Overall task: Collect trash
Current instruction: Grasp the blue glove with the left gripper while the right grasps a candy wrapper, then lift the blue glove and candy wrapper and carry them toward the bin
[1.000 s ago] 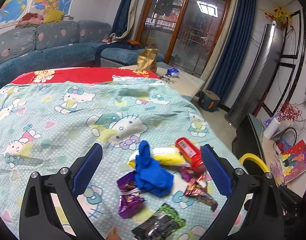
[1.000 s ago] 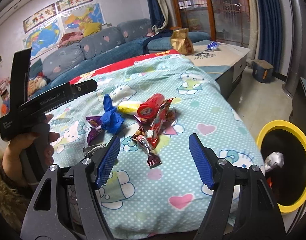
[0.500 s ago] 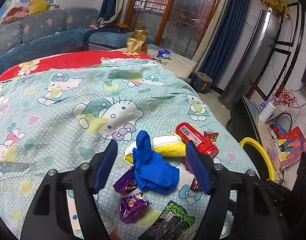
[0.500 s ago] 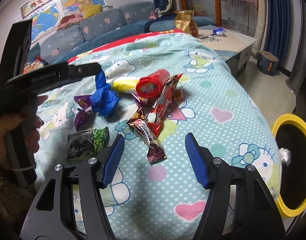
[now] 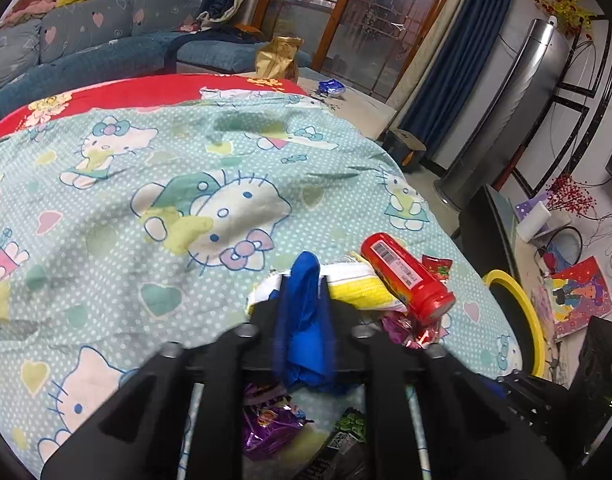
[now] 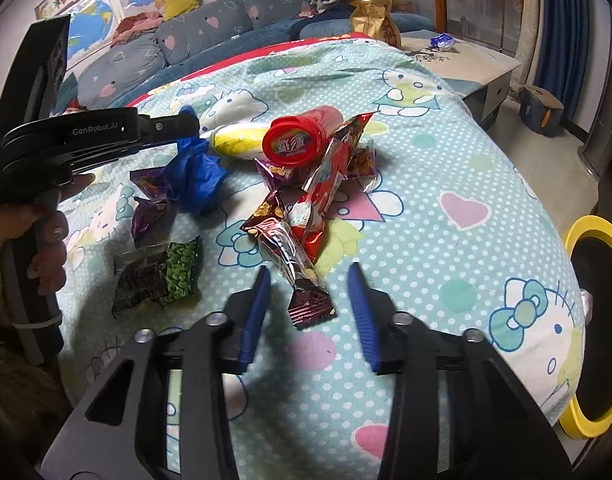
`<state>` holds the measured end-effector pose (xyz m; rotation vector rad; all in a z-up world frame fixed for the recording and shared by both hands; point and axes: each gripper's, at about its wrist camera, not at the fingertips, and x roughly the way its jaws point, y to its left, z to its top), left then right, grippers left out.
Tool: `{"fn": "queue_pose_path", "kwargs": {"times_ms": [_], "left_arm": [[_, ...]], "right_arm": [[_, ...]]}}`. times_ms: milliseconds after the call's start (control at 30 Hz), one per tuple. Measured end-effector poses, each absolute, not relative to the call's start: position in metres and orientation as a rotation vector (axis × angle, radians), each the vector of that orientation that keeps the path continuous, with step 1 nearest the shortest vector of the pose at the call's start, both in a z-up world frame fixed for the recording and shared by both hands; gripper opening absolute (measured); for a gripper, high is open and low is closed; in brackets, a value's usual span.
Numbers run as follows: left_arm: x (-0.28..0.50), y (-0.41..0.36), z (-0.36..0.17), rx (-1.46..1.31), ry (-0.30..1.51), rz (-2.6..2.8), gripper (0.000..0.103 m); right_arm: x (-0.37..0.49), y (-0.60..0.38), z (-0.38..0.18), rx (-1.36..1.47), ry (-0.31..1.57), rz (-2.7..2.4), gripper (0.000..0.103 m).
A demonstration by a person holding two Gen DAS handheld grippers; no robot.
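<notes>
My left gripper (image 5: 303,280) is shut on a crumpled blue glove (image 5: 303,320), which still rests on the cloth; from the right wrist view the left gripper (image 6: 185,126) pinches the glove (image 6: 199,180) from above. Beside it lie a yellow-white packet (image 5: 358,286), a red canister (image 5: 406,276), a purple wrapper (image 5: 269,424) and a green-black packet (image 6: 157,276). My right gripper (image 6: 310,280) is open, its fingers either side of the tail of a dark red wrapper (image 6: 293,256). A long red wrapper (image 6: 330,176) leans on the canister (image 6: 301,136).
A yellow-rimmed black bin (image 6: 594,320) stands on the floor right of the Hello Kitty covered table (image 6: 446,160); it shows in the left wrist view (image 5: 518,316) too. A gold bag (image 6: 374,20) and low cabinet (image 6: 466,64) are behind. A blue sofa (image 5: 85,48) lines the back.
My left gripper has moved forward and closed onto the blue glove. My right gripper has moved closer to the dark red wrapper and narrowed its opening around its tail.
</notes>
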<state>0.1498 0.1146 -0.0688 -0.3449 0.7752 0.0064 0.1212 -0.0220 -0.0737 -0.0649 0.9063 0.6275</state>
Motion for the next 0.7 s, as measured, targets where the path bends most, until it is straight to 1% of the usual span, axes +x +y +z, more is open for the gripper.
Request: {"fn": "queue_pose_path", "kwargs": {"times_ms": [33, 67, 300, 700], "left_arm": [[0.149, 0.114, -0.068, -0.348, 0.775, 0.000, 0.005], [0.148, 0.113, -0.067, -0.350, 0.772, -0.006, 0.004], [0.139, 0.104, -0.052, -0.349, 0.731, -0.042, 0.002], [0.129, 0.086, -0.019, -0.321, 0.667, -0.097, 0.002]], "right_arm": [[0.121, -0.022, -0.074, -0.065, 0.909, 0.638, 0.021], [0.120, -0.022, -0.075, -0.064, 0.910, 0.647, 0.015], [0.107, -0.028, -0.071, -0.049, 0.900, 0.673, 0.015], [0.098, -0.049, -0.047, 0.024, 0.840, 0.686, 0.015]]}}
